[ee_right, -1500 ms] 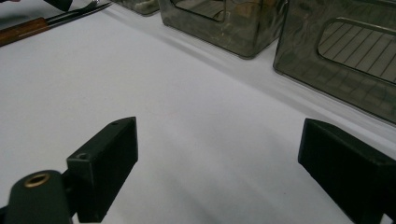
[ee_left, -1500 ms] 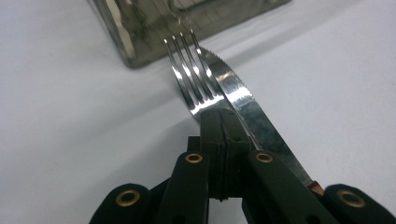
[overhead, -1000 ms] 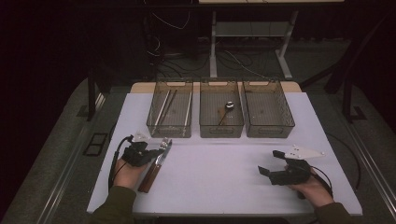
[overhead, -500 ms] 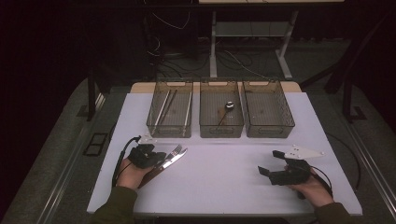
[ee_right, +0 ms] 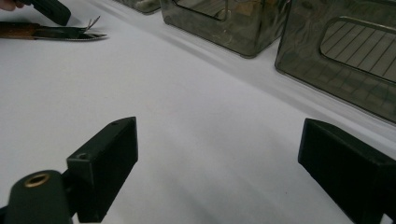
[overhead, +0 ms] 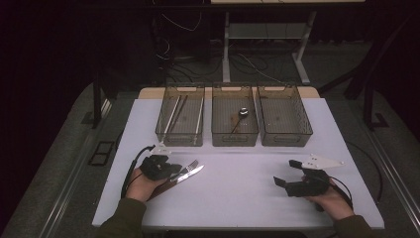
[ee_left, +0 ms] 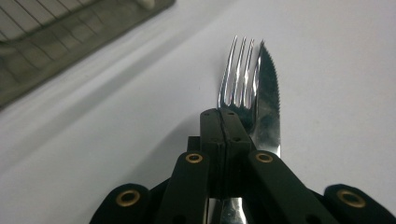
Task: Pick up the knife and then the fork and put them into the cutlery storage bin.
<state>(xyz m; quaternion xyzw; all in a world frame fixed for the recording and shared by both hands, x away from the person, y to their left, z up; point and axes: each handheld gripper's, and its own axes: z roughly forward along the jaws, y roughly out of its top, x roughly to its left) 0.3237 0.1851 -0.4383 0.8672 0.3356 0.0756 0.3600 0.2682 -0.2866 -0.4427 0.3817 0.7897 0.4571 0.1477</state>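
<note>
White and bare for the most part, the counter (overhead: 237, 198) stands in a dark room with cables and desk legs behind it. Three see-through bins line its far edge: the left bin (overhead: 180, 121) holds a few long thin sticks, the middle bin (overhead: 235, 121) a small round-headed utensil, and the right bin (overhead: 283, 119) shows nothing I can make out.

Near the front left, the left gripper (overhead: 171, 171) has its jaws pressed together on a fork (ee_left: 238, 74), pinching it around the neck so the tines stick out past the jaw tips. A knife (ee_left: 267, 102) with a toothed edge lies right alongside the fork, its blade just beside the tines; whether the jaws also clamp the knife I cannot tell. Its brown handle runs back under the person's left hand (overhead: 136, 186).

Well apart on the front right, the right gripper (overhead: 287, 173) rests low over the counter in the person's right hand (overhead: 332, 201), jaws spread wide with only bare surface between them.
</note>
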